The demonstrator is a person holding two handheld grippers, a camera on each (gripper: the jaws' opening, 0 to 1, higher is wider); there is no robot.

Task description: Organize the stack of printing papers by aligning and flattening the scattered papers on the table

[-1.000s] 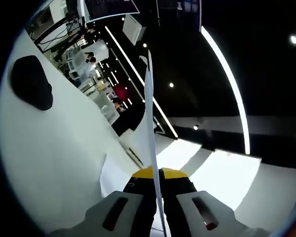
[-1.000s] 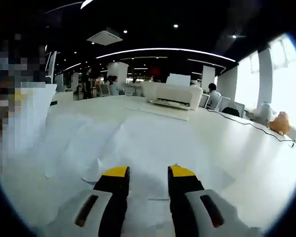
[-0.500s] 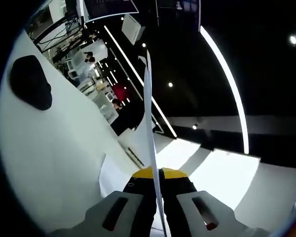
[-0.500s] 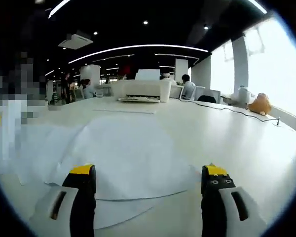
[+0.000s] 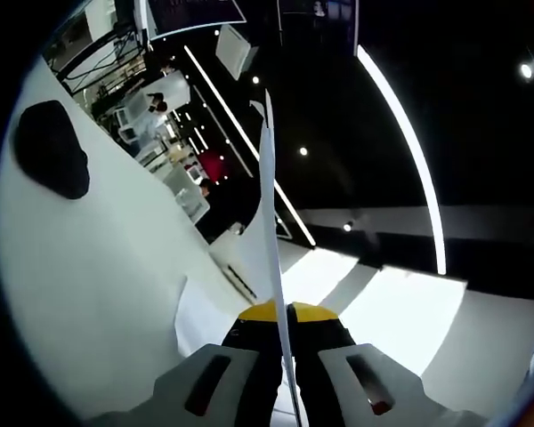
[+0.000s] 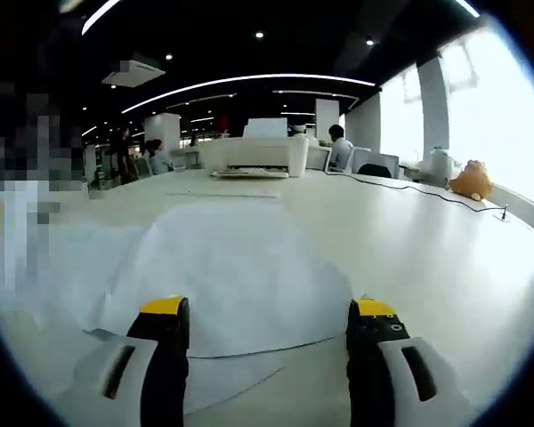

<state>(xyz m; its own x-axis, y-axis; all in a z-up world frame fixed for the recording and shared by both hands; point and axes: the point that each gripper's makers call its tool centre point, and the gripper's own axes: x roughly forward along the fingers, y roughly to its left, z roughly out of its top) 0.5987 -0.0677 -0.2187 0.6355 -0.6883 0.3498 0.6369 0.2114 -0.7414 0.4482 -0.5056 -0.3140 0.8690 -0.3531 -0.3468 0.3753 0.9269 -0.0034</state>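
Papers under observation, two claws in play. Left claw (image 5: 283,313): I read its yellow-tipped jaws as closed on a sheet of paper (image 5: 269,222), which I see edge-on as a thin white line rising straight up from between the tips. The left gripper view is rolled hard, so the white worktop (image 5: 80,267) runs as a slanted band on the left with a dark rounded object (image 5: 49,147) lying on it; I cannot tell what that object is. A second white sheet edge (image 5: 196,320) shows on the worktop just left of the jaws.

Right claw (image 6: 269,310): jaws spread wide apart, nothing between them. It sits low over the worktop (image 6: 445,267). Scattered papers (image 6: 236,276) lie loose and overlapping directly ahead of the tips, the top sheet slightly humped rather than flat, with more sheets fanned out to the left beneath it. A white printer (image 6: 254,156) stands further back on the same worktop, with a flat sheet (image 6: 222,192) just in front of it. An orange soft toy (image 6: 467,178) sits far right.
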